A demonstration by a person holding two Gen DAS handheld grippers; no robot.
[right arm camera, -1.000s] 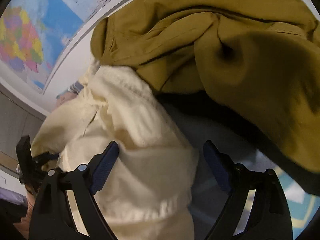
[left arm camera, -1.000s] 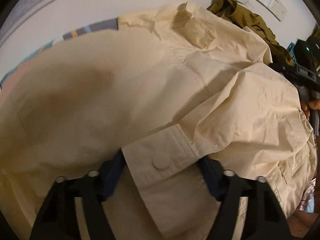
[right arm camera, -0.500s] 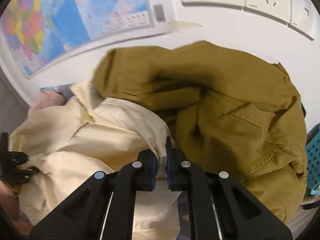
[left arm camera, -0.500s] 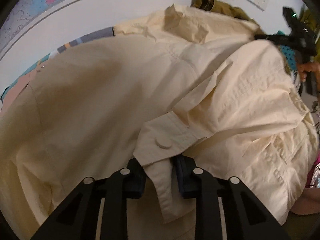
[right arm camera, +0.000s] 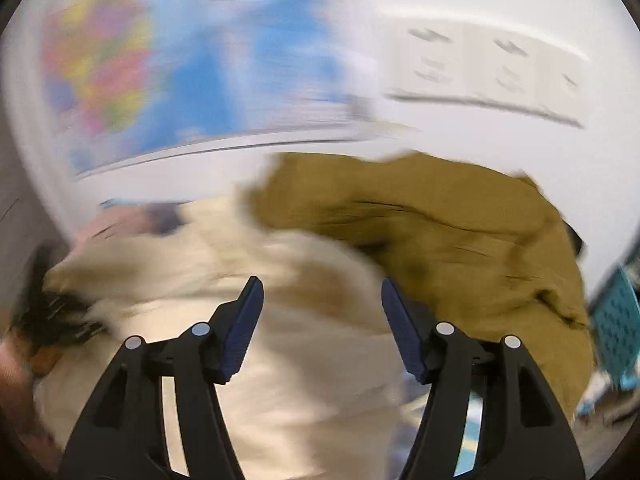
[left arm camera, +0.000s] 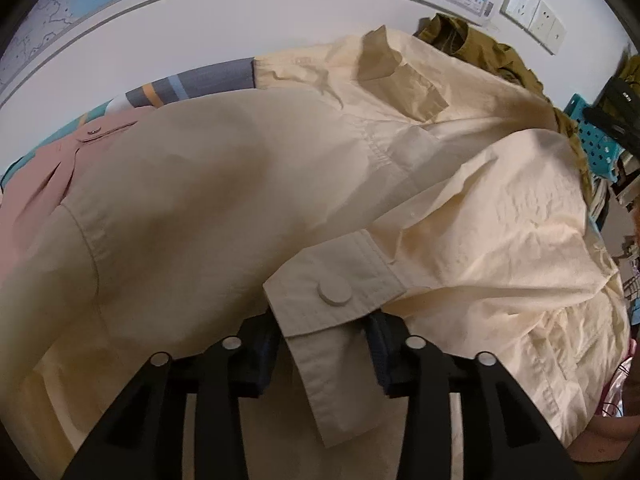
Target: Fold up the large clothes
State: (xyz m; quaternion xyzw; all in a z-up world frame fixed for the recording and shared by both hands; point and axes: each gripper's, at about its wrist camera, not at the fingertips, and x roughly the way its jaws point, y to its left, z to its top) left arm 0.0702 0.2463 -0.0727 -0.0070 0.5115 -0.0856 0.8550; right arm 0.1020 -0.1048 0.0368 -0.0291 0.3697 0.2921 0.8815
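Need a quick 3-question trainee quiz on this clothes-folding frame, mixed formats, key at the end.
1. True or false: the right gripper has cream fabric clamped between its pads.
2. What lies between the fingers of the left gripper?
A. the sleeve cuff of the cream jacket
B. the olive garment
C. the teal basket
3. Fill in: at the cream jacket's left edge a ____ coloured garment shows from under it.

Key
1. False: its jaws have just been opening and stand apart, no fabric pressed between them.
2. A: the buttoned cuff runs between the fingers, whose jaws have just been opening too.
3. pink
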